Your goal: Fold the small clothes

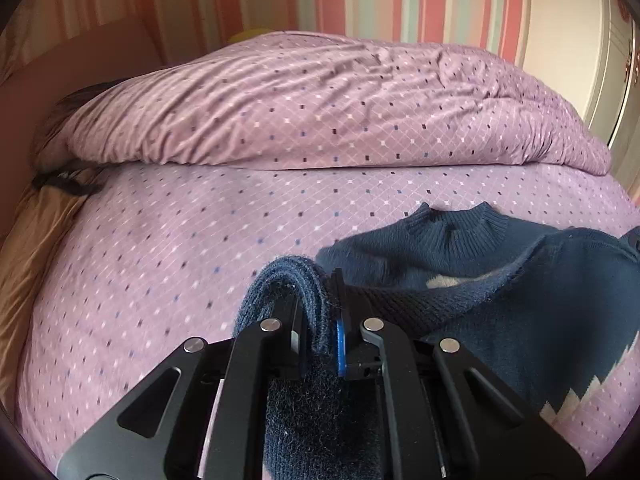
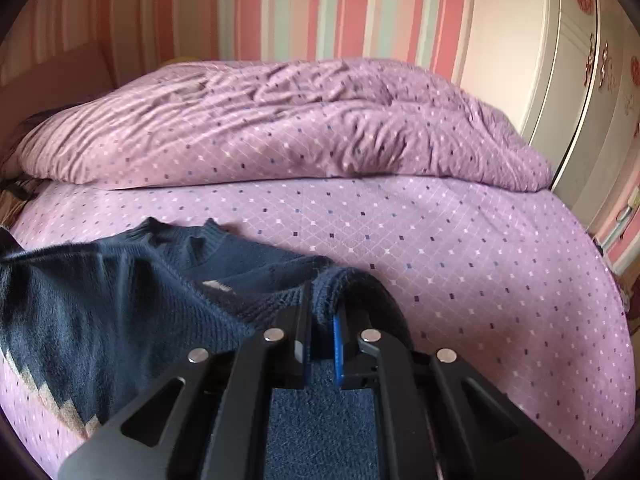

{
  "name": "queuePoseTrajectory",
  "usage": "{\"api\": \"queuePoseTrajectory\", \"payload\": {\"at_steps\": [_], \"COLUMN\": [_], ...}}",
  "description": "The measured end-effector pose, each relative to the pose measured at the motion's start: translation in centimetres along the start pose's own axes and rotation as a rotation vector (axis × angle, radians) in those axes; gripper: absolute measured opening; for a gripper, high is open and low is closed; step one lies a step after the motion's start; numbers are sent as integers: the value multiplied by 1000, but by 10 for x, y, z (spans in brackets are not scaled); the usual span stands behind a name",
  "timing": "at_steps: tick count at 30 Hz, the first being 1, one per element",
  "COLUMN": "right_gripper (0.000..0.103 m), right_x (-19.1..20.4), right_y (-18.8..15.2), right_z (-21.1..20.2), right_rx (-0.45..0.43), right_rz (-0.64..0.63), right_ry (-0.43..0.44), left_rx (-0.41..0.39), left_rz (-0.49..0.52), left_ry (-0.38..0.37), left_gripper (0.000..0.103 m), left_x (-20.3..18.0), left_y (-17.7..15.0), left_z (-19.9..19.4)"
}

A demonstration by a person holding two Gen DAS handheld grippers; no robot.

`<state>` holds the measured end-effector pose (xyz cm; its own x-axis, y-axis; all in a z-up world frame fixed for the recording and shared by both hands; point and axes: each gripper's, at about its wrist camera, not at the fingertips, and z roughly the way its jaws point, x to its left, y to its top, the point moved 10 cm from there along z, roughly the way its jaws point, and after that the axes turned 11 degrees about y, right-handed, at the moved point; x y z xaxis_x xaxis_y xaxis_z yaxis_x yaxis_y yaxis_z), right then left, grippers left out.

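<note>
A small navy knit sweater (image 1: 520, 292) with a ribbed collar and a pale zigzag pattern lies on the purple bed sheet (image 1: 160, 248). My left gripper (image 1: 318, 316) is shut on the sweater's left edge, with a fold of knit bunched between the fingers. In the right wrist view the sweater (image 2: 100, 300) stretches to the left, and my right gripper (image 2: 320, 320) is shut on its right edge. The lifted hem hangs between both grippers, raised above the lower part of the sweater. The collar points toward the far side.
A crumpled purple duvet (image 1: 320, 108) is piled across the far half of the bed. A striped wall and a white wardrobe (image 2: 560, 80) stand behind. A tan cover (image 1: 28, 248) lies at the left edge. Bare sheet (image 2: 480, 260) spreads right of the sweater.
</note>
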<state>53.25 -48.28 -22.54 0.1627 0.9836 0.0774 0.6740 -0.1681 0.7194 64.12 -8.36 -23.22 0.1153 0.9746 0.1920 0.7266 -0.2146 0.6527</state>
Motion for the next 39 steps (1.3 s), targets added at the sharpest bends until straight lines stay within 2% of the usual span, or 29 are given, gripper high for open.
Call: {"api": "queuePoseTrajectory", "payload": {"at_steps": [3, 7, 9, 11, 15, 18, 21, 22, 23, 24, 25, 26, 27, 28, 31, 33, 35, 39], "right_gripper": [8, 8, 8, 8, 8, 9, 17, 34, 66, 79, 86, 86, 86, 86, 86, 86, 85, 85], "right_x": [-11, -26, -31, -31, -33, -33, -34, -33, -32, -35, -39, -38, -35, -35, -24, -4, 8, 40], "right_y": [1, -9, -18, -23, -10, -20, -18, -14, -10, -2, 6, 11, 17, 20, 20, 9, 2, -22], "right_z": [29, 69, 87, 97, 98, 111, 105, 98, 91, 77, 62, 51, 37, 29, 9, 5, 5, 0], "right_rx": [46, 143, 182, 202, 179, 252, 239, 221, 197, 141, 75, 35, 0, -16, -62, -50, -37, -17], "right_rz": [54, 142, 137, 122, 175, 186, 221, 243, 257, 258, 251, 243, 229, 213, 102, 31, -13, -98], "right_ry": [13, 33, 14, 2, 25, 35, 85, 121, 147, 133, 111, 118, 140, 124, 58, 47, 38, 53], "left_rx": [47, 143, 168, 175, 177, 225, 257, 258, 256, 247, 237, 198, 156, 122, 90, 89, 91, 99], "left_rz": [7, -3, 27, 52, 52, 91, 101, 98, 89, 76, 71, 72, 75, 83, 66, 35, 25, 74], "left_ry": [-15, -22, -8, 4, 9, 6, -30, -37, -52, -66, -62, -1, 51, 70, 91, 69, 15, -6], "left_gripper": [8, 8, 8, 8, 8, 11, 13, 16, 20, 26, 57, 81, 97, 99, 99, 99, 98, 93], "left_x": [-7, -8, -11, -13, -12, -16, -13, -13, -10, -7, -4, 7, 17, 23, 37, 38, 24, -10], "left_y": [4, -9, -15, -17, -11, -18, -18, -17, -14, -11, -9, -3, 2, 5, 4, -3, -9, -8], "left_z": [29, 73, 90, 98, 103, 113, 107, 104, 97, 90, 84, 74, 66, 56, 35, 26, 24, 48]}}
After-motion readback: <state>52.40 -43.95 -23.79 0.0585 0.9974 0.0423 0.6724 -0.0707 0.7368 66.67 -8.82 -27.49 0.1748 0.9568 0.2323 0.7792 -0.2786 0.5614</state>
